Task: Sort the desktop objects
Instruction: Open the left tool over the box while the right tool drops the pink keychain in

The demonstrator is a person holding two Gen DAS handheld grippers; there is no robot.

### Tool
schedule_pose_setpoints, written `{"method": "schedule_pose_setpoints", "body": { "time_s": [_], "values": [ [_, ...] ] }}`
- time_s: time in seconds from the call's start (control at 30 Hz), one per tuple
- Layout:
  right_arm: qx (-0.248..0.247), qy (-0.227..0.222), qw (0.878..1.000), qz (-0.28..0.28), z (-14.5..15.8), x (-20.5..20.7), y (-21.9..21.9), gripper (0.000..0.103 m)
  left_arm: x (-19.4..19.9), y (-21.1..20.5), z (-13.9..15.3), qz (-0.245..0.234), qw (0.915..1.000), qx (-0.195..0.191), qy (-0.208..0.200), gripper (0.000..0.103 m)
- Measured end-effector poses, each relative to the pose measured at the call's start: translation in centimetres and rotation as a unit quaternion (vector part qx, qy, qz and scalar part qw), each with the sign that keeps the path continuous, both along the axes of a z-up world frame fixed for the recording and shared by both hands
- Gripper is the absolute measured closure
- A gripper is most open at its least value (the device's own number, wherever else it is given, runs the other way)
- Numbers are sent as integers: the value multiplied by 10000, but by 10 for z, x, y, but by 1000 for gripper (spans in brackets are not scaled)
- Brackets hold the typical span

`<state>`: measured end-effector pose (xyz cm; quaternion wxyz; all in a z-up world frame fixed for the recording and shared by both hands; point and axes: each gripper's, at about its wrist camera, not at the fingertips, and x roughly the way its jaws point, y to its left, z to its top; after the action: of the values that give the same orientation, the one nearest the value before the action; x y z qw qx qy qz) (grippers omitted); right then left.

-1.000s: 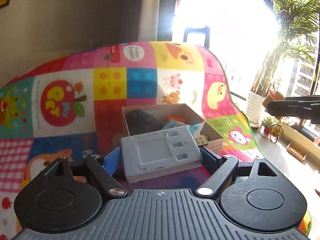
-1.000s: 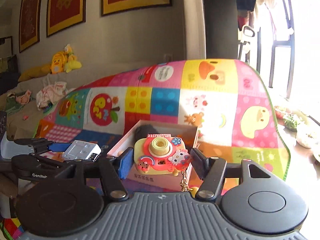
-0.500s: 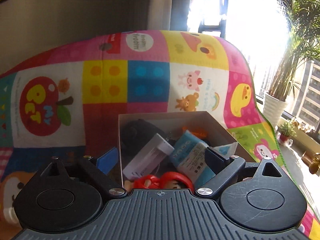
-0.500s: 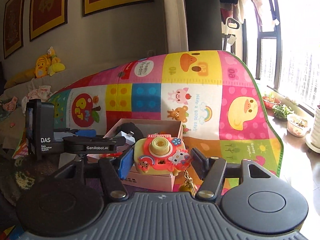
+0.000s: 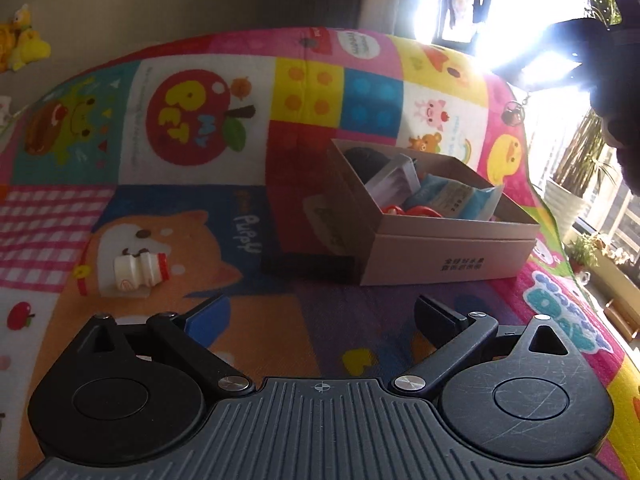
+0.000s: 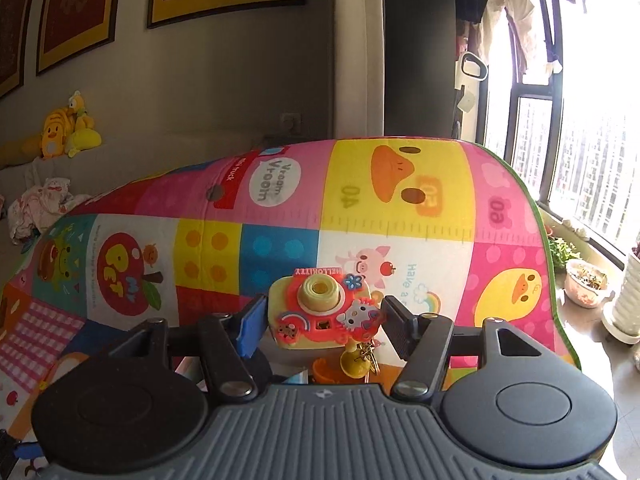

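Already the cardboard box point(image 5: 452, 240) on the play mat point(image 5: 200, 200) holds a fair share of the sorting: a grey adapter-like block point(image 5: 394, 178), a blue-and-white packet point(image 5: 452, 196), something black at the far end and a bit of red plastic, probably scissor handles point(image 5: 416, 211), all lying inside its walls. The left gripper point(image 5: 320, 316) hovers low over the mat, short of the box; its jaws have just been opening and stand wide apart with nothing between them. Judging by that, its last item is delivered and it is free for another pick.

What looks left is a small white bottle with a red cap point(image 5: 138, 272), lying on its side on the mat, well apart from the box to the left, plus the toy in the other hand. The right gripper point(image 6: 320, 324) carries a toy camera point(image 6: 324, 310), its jaws closed on the toy's two sides. The toy is pale yellow with a red-orange front, a round yellow lens, a blue flower and a cat sticker; a keyring with a yellowish bell point(image 6: 356, 362) dangles beneath it. It hangs above what seems to be the box's contents, so dropping it in appears to be the step in hand.
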<state>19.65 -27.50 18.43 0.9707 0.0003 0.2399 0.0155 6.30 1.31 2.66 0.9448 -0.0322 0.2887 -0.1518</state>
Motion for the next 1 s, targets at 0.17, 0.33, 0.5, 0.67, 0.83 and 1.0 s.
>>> {"method": "schedule_pose_setpoints", "body": {
  "time_s": [0.17, 0.33, 0.5, 0.67, 0.83, 1.0],
  "values": [
    [407, 548, 9976, -149, -17, 44, 2, 38, -6, 21, -1, 230, 9996, -116, -79, 1],
    [113, 869, 9962, -1, -37, 52, 27, 50, 0, 39, -11, 448, 9980, -432, 51, 1],
    [-55, 1286, 9908, 431, -62, 59, 63, 59, 2, 42, -14, 452, 9977, -504, 93, 1],
    [-167, 1614, 9851, 576, -89, 54, 76, 60, -1, 46, -13, 536, 9971, -542, 37, 0],
    [-453, 1709, 9819, 674, -99, 19, 66, 62, 2, 52, -14, 686, 9957, -618, 83, 0],
    [-950, 1211, 9859, 653, -88, -13, 71, 62, 2, 51, -15, 686, 9960, -555, 110, 0]
  ]
}}
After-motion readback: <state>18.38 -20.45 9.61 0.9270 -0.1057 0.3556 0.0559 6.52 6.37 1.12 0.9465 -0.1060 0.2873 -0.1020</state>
